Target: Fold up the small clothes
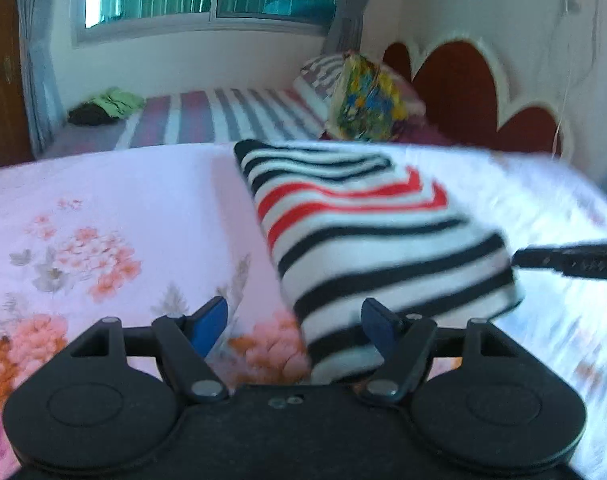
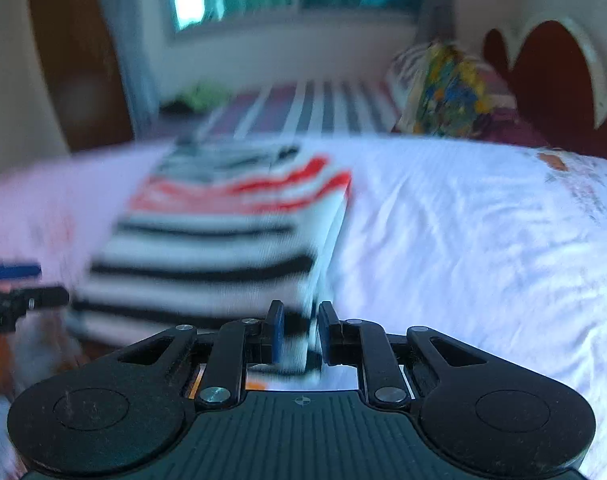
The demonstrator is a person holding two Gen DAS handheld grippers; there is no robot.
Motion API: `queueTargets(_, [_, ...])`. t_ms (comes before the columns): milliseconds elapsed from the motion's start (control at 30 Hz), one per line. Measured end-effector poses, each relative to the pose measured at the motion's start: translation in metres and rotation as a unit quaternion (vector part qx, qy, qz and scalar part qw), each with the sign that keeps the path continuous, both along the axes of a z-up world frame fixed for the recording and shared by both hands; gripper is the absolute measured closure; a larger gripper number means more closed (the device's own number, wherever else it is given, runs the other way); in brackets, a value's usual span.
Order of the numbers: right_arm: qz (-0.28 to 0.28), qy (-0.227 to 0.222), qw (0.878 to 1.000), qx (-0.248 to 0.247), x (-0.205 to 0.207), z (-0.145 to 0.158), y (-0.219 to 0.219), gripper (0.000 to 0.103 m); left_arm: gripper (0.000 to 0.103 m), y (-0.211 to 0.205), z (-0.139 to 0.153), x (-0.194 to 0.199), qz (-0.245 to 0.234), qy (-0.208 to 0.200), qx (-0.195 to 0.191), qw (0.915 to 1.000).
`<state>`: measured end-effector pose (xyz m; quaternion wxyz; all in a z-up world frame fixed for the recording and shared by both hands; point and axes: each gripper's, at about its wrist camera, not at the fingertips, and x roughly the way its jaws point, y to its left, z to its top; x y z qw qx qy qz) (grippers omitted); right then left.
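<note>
right gripper (image 2: 299, 332) pinches shirt (image 1: 367, 232) near corner, likely to carry fold | left gripper (image 1: 295, 322) jaws apart, empty, at shirt's near-left edge | shirt folded on bed (image 1: 103, 208), mid-sheet

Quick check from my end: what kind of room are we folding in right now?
Most likely a bedroom: the striped garment lies on a floral bedsheet, a scalloped red headboard stands behind, and a pillow rests near it.
</note>
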<state>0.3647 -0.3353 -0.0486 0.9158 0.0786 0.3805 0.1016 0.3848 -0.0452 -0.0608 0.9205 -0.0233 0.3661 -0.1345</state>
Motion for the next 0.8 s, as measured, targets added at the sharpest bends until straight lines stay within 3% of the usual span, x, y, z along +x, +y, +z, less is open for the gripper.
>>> queueTargets(167, [-0.017,0.012,0.997,0.074,0.037,-0.006,-0.011,0.087,0.031,-0.001,-0.006,0.035,0.006,0.02,-0.013,0.9997])
queueTargets(333, [-0.004,0.048,0.998,0.039,0.062,-0.027,-0.007,0.087,0.024,-0.003,-0.029,0.06,0.001,0.056,-0.014,0.9983])
queueTargets(467, [-0.006,0.033,0.995,0.096,0.066,-0.01,-0.028,0.087,0.026,0.003,-0.015,0.066,-0.002,0.045,-0.023,0.9987])
queueTargets(533, [-0.026,0.052,0.99,0.132,0.077,-0.014,-0.044,0.056,0.026,0.012,-0.017,0.075,0.001,0.059,-0.084,0.9947])
queueTargets(567, [-0.029,0.062,0.985,0.159,0.083,-0.018,-0.053,0.031,0.026,0.017,-0.019,0.081,0.007,0.074,-0.118,0.9902])
queueTargets(700, [-0.019,0.1,0.961,0.258,0.097,-0.04,-0.08,0.03,0.024,0.023,-0.038,0.101,0.011,0.131,-0.165,0.9775])
queueTargets(800, [-0.013,0.13,0.945,0.299,0.102,-0.061,-0.092,0.03,0.026,0.032,-0.051,0.109,0.015,0.161,-0.22,0.962])
